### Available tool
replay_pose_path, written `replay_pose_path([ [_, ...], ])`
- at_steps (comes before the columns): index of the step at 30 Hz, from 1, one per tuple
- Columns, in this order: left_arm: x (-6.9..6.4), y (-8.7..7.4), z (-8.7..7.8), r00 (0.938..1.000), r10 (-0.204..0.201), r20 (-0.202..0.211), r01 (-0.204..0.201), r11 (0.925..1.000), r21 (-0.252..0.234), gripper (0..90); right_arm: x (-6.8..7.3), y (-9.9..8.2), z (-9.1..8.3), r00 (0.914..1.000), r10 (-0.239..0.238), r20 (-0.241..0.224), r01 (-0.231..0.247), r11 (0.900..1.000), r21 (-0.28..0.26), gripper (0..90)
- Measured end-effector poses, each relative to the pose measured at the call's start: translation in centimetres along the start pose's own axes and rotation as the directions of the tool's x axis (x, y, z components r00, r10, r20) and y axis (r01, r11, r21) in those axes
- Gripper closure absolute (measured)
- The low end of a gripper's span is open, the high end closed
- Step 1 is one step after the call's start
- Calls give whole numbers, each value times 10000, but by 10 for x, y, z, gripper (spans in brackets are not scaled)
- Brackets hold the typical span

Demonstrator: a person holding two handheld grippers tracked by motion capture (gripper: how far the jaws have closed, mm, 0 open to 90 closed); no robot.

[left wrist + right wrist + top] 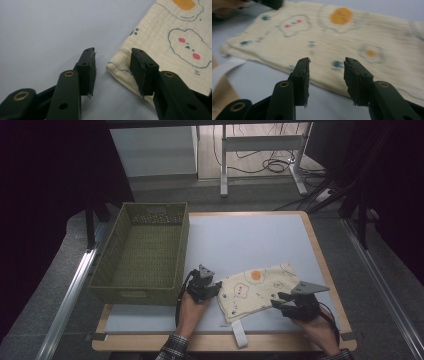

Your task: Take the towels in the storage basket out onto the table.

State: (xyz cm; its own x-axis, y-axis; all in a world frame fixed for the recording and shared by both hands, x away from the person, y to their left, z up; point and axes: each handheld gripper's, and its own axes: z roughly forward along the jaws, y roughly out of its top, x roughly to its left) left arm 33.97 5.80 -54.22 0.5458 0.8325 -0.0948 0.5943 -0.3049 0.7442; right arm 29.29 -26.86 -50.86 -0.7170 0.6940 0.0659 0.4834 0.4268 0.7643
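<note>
- A wooden-edged worktop covered by a pale grey-blue mat stands on a dark grey carpeted floor; beyond it are the white metal legs of another table and loose black cables.
- A cream-coloured rectangular muslin cloth printed with fried eggs and little clouds lies flat on the mat at the near middle of the worktop, turned at a slant, its right end farther from the person than its left.
- A white fabric strap runs from the cloth's near left corner toward the worktop's front edge.
- An olive-green rectangular woven basket sits to the left of the cloth, well apart from it, on the worktop's left side.
- The left tool, held in the person's left hand, sits at the cloth's left end. In the left gripper view the left tool has its black jaws spread, with the cloth's folded corner lying between them; whether the right jaw touches the fabric cannot be told.
- The right tool, held in the right hand, sits at the cloth's near right edge. In the right gripper view the right tool also has its jaws spread, held just over the cloth's near edge and clamping nothing.
- A plaid sleeve cuff shows at the left wrist.
</note>
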Motion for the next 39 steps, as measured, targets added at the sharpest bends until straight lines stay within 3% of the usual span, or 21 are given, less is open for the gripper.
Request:
replay_pose_path([
  [6,-1,0,0,10000,36,-29,-36,10000,-38,534,36,9,23,9922,-599,-1093,612,9981,93,559],
  [12,-1,-1,0,10000,55,-31,-55,10000,-35,535,72,21,42,9659,-1200,-2296,1285,9915,222,567],
  [18,-1,-1,0,10000,58,-27,-58,10000,-42,535,97,31,58,9446,-1670,-2827,1806,9833,227,562],
  [24,-1,-1,0,10000,54,-10,-54,10000,-39,535,110,30,74,9421,-2378,-2366,2591,9638,631,568],
  [26,-1,-1,0,10000,41,-14,-41,10000,-50,536,111,27,77,9421,-2633,-2076,2832,9563,724,621],
  [29,-1,-1,0,10000,23,-50,-23,10000,-52,545,112,25,76,9444,-2718,-1853,2876,9556,643,715],
  [32,-2,-1,0,9998,188,49,-188,9998,-64,608,111,25,76,9481,-2694,-1687,2838,9565,674,815],
  [35,-2,-1,0,9985,378,396,-375,9993,-67,714,110,26,76,9511,-2598,-1672,2742,9592,694,829],
  [39,1,-1,0,9968,144,786,-138,9999,-85,825,109,25,74,9516,-2545,-1722,2681,9615,607,835],
])
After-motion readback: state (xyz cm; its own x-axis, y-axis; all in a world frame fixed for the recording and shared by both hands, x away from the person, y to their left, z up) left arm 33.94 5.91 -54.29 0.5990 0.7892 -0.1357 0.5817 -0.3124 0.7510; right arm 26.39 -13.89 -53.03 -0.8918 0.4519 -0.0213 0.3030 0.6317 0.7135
